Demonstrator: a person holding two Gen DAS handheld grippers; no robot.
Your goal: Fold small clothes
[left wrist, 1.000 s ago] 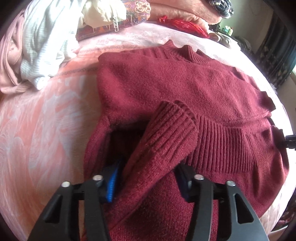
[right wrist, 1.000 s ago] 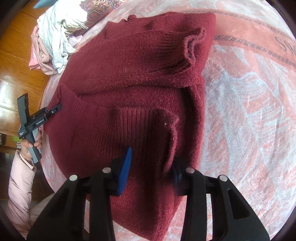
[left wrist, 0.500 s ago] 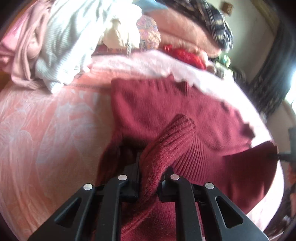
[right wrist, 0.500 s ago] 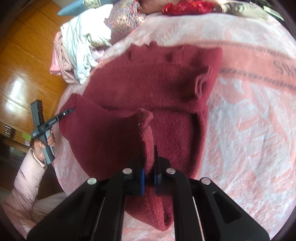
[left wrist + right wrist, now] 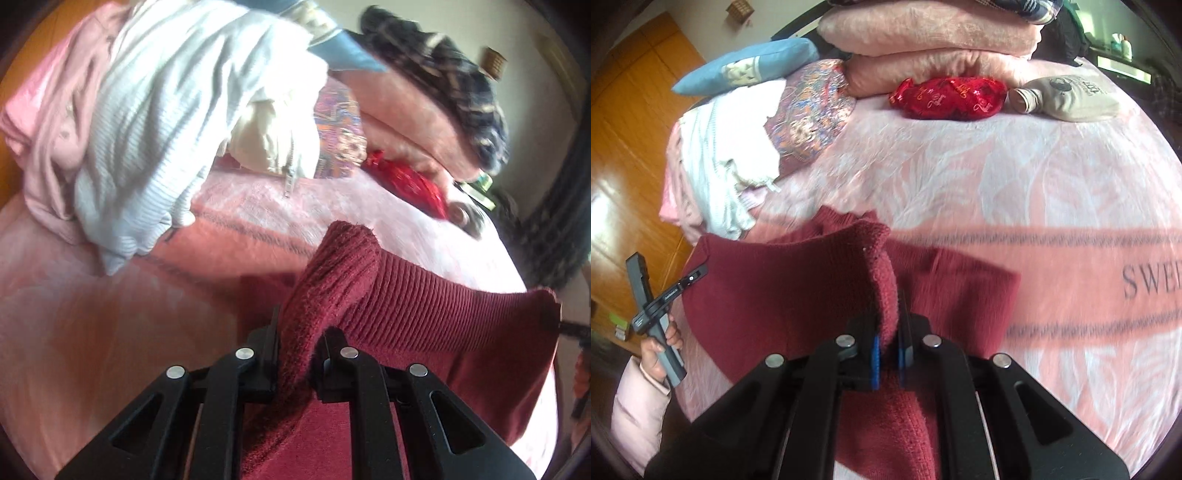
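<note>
A dark red knitted sweater (image 5: 436, 317) lies on the pink bed cover (image 5: 110, 314). My left gripper (image 5: 297, 354) is shut on its ribbed hem corner and holds it lifted. My right gripper (image 5: 889, 343) is shut on the other hem corner of the sweater (image 5: 775, 291), also lifted. The hem is stretched between the two grippers above the rest of the sweater. The left gripper also shows in the right wrist view (image 5: 696, 275), at the sweater's left corner. Most of the sweater's body is hidden behind the raised hem.
A pile of white and pink clothes (image 5: 147, 122) sits at the far left of the bed. A patterned pillow (image 5: 809, 114), folded pink blankets (image 5: 934, 44), a red pouch (image 5: 949, 98) and a grey pouch (image 5: 1071, 96) lie at the head. A wooden floor (image 5: 624, 147) lies left.
Both grippers closed on the sweater's hem corners, then lifted them and carried the hem up and forward toward the collar end.
</note>
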